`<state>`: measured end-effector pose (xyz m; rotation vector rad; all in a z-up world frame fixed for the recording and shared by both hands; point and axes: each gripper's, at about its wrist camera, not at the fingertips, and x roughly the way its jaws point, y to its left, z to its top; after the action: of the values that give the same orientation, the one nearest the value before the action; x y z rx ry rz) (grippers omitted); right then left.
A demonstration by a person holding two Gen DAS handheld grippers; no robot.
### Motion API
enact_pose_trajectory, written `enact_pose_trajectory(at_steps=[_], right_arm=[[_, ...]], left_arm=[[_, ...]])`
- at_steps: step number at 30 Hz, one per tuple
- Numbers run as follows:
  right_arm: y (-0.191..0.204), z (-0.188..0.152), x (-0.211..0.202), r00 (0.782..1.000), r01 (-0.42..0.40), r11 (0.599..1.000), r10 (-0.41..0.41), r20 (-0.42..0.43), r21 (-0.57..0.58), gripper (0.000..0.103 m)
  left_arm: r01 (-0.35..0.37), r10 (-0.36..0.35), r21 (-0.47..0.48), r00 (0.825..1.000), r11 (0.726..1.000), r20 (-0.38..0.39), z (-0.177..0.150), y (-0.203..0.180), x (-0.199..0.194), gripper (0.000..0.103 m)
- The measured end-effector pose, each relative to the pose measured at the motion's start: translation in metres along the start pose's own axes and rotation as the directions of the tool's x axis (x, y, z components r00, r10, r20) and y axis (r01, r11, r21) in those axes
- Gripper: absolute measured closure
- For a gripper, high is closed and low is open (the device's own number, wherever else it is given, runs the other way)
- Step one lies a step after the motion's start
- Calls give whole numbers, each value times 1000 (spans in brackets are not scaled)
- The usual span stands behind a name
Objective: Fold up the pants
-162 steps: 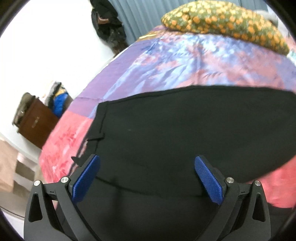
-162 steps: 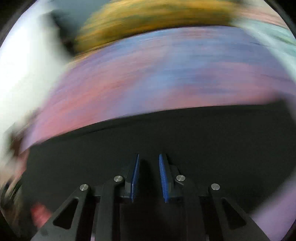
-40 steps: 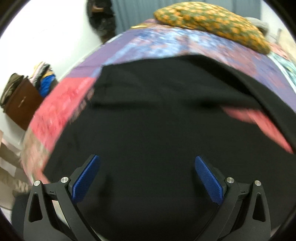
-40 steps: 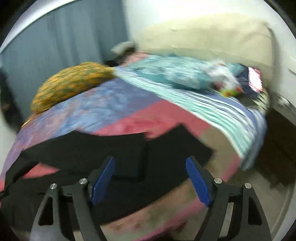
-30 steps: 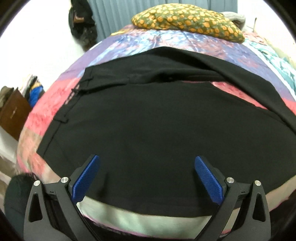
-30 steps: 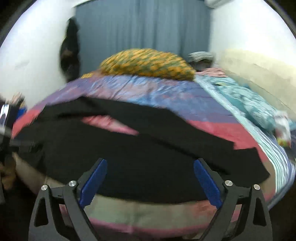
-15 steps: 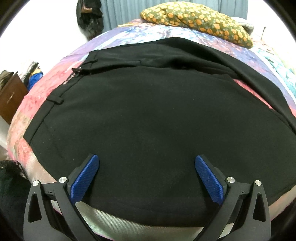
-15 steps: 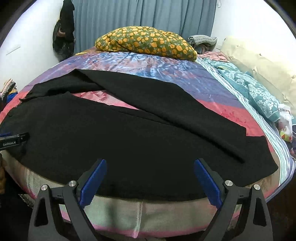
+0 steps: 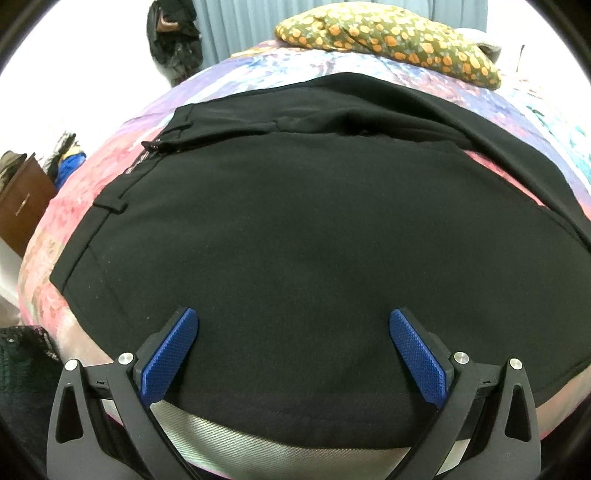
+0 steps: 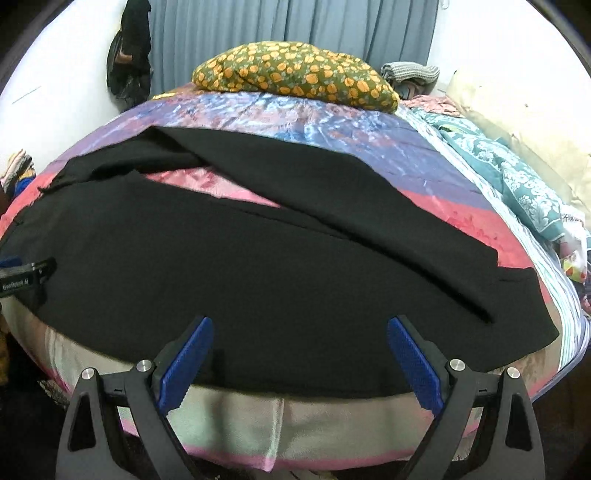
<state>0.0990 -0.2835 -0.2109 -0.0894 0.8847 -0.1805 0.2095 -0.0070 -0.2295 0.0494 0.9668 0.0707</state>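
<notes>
Grey curtains [image 10: 291, 26] hang behind a bed [image 10: 332, 122] covered in a patchwork spread of purple, blue and pink, with an orange-spotted cushion [image 10: 295, 70] at its far side. We see the black pants [image 10: 258, 266] laid across the near part of that spread, waistband [image 9: 110, 206] to our left and legs running off to our right. One leg lies along the near edge; the other angles away from it, so a wedge of pink spread shows between them.

Our left gripper [image 9: 293, 350] hovers over the seat of the pants with its blue pads spread wide, holding nothing. Our right gripper [image 10: 299, 354] hangs over the near leg, its fingers equally wide and empty. Neither looks to be touching the cloth, though the fisheye view makes that hard to judge.

We take it the fold has not started, since the legs are not yet stacked. The likely trouble from here is a shallow pinch: the fabric is flat and smooth, so closing pads may catch only one layer and drag the top away from the one beneath. The near hem also sits close to the mattress edge, where a careless pull could slide the pants off. And lifting the two ends unevenly would twist the far leg and leave creases.
</notes>
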Motion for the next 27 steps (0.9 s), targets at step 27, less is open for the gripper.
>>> enact_pose_trajectory(at_steps=[27], right_arm=[[-13,-10,-18,998,-24,999,22,56,46,8]], left_arm=[[19,-19,10,1000,1000,-10,-5,2,-4,0]])
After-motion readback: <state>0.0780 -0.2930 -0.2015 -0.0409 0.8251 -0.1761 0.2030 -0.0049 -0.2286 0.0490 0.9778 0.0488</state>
